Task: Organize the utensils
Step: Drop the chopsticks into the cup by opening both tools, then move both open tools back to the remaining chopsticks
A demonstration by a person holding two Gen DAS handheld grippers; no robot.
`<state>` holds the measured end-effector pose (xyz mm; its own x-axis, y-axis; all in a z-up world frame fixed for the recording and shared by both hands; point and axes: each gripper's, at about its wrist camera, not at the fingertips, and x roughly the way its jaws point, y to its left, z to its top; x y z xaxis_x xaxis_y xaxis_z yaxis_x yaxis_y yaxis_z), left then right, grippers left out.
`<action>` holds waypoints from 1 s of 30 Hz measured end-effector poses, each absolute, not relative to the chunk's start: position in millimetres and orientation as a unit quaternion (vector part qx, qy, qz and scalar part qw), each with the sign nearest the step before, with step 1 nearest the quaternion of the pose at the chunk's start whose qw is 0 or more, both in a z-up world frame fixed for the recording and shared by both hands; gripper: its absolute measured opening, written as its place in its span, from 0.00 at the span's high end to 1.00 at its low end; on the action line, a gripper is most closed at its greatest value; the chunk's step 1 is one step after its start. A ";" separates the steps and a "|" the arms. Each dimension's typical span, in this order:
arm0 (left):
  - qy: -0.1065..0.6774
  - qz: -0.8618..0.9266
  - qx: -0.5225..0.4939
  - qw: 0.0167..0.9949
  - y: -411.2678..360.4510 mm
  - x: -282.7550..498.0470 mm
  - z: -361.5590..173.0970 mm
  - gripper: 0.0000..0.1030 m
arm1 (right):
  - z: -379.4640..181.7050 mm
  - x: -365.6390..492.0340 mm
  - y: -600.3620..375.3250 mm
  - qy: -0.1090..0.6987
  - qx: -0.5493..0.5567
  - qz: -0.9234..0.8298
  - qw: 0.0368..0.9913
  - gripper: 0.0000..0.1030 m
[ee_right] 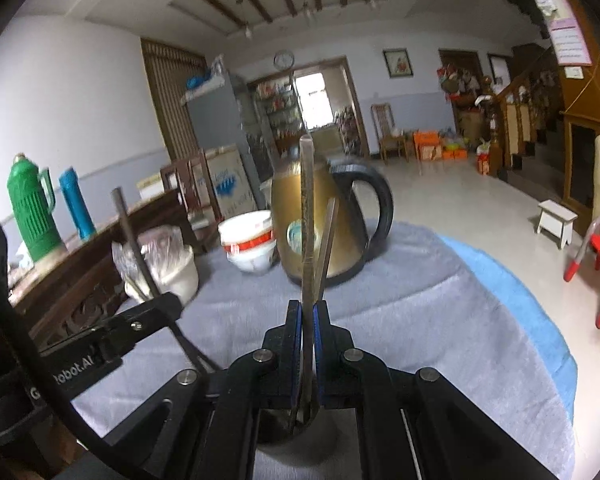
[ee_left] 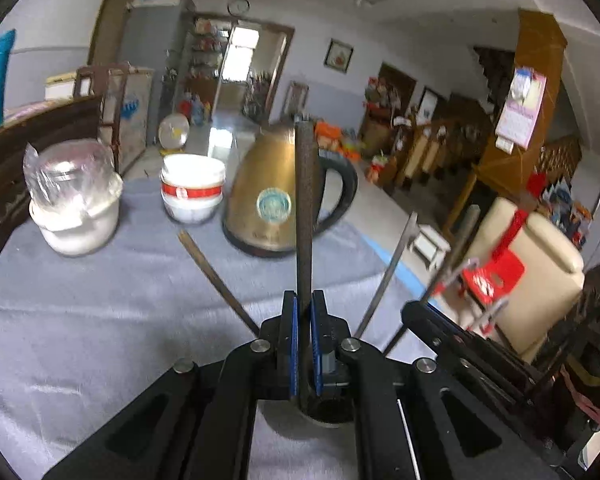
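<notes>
While both sit low over the grey cloth-covered table (ee_left: 100, 300), each gripper is clamped on a stick. Left gripper (ee_left: 304, 312): blue pads pinched on a dark, rough-textured upright chopstick (ee_left: 306, 200), lower end in a dark round holder cup (ee_left: 328, 412) under the jaws. Right gripper (ee_right: 309, 320): closed on a thin grey-brown chopstick (ee_right: 306, 220), a second thin one (ee_right: 327, 240) leaning just beside it; lower ends reach into the holder cup (ee_right: 284, 424). One brown chopstick (ee_left: 216, 276) lies flat on the cloth. Behind: gold electric kettle with black handle (ee_left: 268, 196), stacked white bowls with red band (ee_left: 192, 188), plastic-wrapped white jar (ee_left: 74, 204).
</notes>
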<state>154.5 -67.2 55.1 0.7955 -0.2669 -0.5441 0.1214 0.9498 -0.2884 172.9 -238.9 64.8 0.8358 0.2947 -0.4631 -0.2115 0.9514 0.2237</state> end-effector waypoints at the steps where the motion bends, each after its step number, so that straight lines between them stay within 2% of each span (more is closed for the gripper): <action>1: 0.308 -0.100 -0.118 0.939 -66.5 153.4 55.3 0.91 | 61.8 172.6 -237.5 0.260 0.081 0.133 0.953 0.93; 2: 0.310 -0.099 -0.119 0.938 -65.3 150.6 56.9 0.83 | 59.7 174.4 -236.7 0.274 0.078 0.131 0.950 0.92; 3: 0.309 -0.098 -0.122 0.938 -61.6 148.6 60.0 0.70 | 58.6 174.1 -237.5 0.281 0.078 0.131 0.948 0.92; 6: 0.287 -0.088 -0.127 0.945 -49.5 131.1 74.5 0.48 | 66.1 166.0 -241.6 0.277 0.077 0.118 0.951 0.92; 8: 0.275 -0.081 -0.128 0.949 -38.9 121.1 81.0 0.42 | 72.8 157.8 -246.0 0.270 0.081 0.111 0.953 0.92; 10: 0.266 -0.074 -0.134 0.952 -24.7 106.2 85.7 0.41 | 80.3 146.5 -250.7 0.264 0.082 0.106 0.955 0.92; 12: 0.261 -0.063 -0.137 0.954 -8.8 90.5 86.4 0.34 | 84.1 135.3 -254.7 0.262 0.085 0.104 0.956 0.92; 14: 0.260 -0.040 -0.132 0.956 9.7 70.9 80.6 0.27 | 82.2 119.7 -259.3 0.266 0.092 0.104 0.954 0.86; 15: 0.262 -0.028 -0.127 0.956 15.2 65.2 76.6 0.25 | 79.5 112.8 -260.5 0.273 0.094 0.106 0.952 0.82; 16: 0.269 -0.013 -0.120 0.955 22.6 56.6 69.8 0.25 | 76.1 108.5 -260.6 0.282 0.096 0.107 0.949 0.72; 17: 0.280 -0.003 -0.113 0.953 29.6 48.9 61.2 0.24 | 69.3 102.8 -260.1 0.296 0.100 0.113 0.943 0.56; 19: 0.306 0.018 -0.103 0.946 42.2 37.2 41.4 0.24 | 54.3 93.8 -256.8 0.321 0.109 0.128 0.932 0.32; 25: 0.382 0.084 -0.103 0.915 74.7 17.0 -25.2 0.24 | -8.2 69.1 -224.6 0.411 0.083 0.156 0.894 0.32; 30: 0.415 0.099 -0.095 0.899 79.2 19.9 -49.4 0.24 | -32.8 66.1 -203.2 0.443 0.069 0.157 0.880 0.32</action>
